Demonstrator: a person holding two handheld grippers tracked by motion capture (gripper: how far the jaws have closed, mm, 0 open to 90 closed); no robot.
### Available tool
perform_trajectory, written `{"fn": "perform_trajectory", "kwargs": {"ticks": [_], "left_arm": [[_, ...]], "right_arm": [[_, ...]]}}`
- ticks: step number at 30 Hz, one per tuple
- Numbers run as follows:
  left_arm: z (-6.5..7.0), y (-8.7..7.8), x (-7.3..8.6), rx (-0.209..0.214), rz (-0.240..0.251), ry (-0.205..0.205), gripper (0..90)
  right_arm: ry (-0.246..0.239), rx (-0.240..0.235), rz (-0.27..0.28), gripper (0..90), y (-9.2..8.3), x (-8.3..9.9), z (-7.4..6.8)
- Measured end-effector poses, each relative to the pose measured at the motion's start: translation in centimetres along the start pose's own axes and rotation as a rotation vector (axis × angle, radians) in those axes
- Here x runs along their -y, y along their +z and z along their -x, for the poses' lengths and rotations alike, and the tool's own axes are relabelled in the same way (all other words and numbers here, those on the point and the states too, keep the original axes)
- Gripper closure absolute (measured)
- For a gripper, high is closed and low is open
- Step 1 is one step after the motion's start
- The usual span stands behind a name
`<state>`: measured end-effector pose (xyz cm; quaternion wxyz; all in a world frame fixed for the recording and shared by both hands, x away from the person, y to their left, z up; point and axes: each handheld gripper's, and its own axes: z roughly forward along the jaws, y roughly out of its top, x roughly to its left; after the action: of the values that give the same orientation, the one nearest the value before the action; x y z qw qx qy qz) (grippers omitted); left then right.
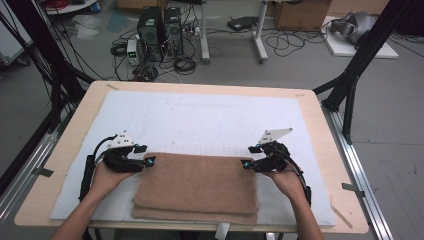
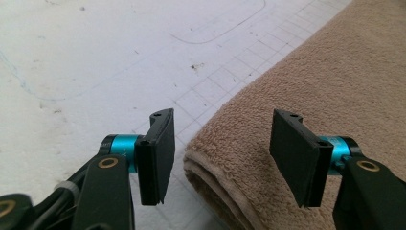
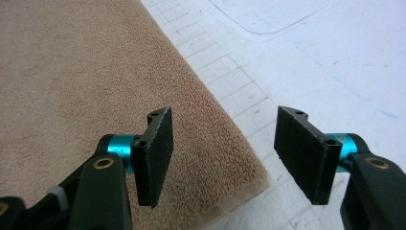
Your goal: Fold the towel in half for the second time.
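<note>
While we hold both forearms low over the table, left gripper (image 1: 145,155) jaws apart at folded tan terry towel (image 1: 197,185) corner; right gripper (image 1: 251,156) jaws apart, clamping nothing

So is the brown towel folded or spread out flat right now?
Folded. The brown towel lies in stacked layers on the white mat; the left gripper view shows a rounded doubled edge.
</note>
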<state>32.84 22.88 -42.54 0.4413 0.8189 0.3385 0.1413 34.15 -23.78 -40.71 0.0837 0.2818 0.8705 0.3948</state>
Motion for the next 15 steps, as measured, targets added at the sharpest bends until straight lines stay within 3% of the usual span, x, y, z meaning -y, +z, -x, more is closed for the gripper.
{"fn": "perform_trajectory", "kwargs": {"ticks": [10, 15], "left_arm": [[-0.39, 0.30, 0.12, 0.014, 0.004, -0.021, 40.8], [-0.73, 1.03, 0.39, 0.023, -0.028, -0.039, 39.1]], "right_arm": [[0.002, 0.002, 0.004, 33.4, 0.56, 0.30, -0.10], [0.024, 0.004, -0.016, 31.0, 0.77, 0.72, 0.27]]}}
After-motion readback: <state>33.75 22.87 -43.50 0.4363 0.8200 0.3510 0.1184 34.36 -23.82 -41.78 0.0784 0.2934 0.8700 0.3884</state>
